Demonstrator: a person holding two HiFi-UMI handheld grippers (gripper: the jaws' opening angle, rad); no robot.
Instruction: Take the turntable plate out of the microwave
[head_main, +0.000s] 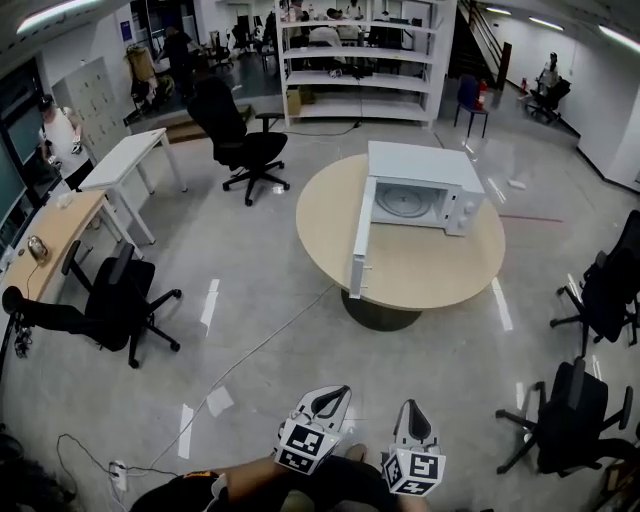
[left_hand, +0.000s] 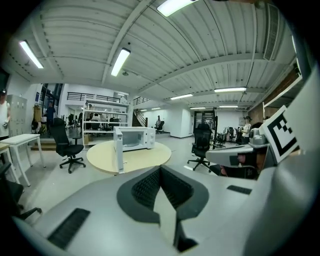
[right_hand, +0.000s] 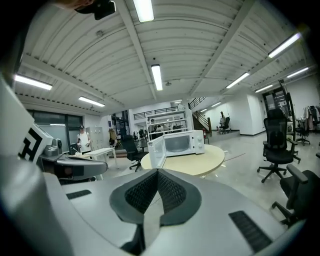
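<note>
Head view: stock of what lies before me.

- Round table (head_main: 400, 265), tan top, well ahead of me across the grey floor.
- Microwave (head_main: 428, 170), white, standing on that table; its door (head_main: 362, 238) is swung wide open.
- Turntable plate (head_main: 404, 203), lying flat inside the microwave's cavity.
- My left gripper (head_main: 338, 392), low in the frame, jaws pressed together with nothing between them.
- My right gripper (head_main: 412, 406), just beside the left, jaws likewise together and empty.
- Both grippers are well apart from the table.
- Black office chair (head_main: 243, 140), beyond the table's left side.
</note>
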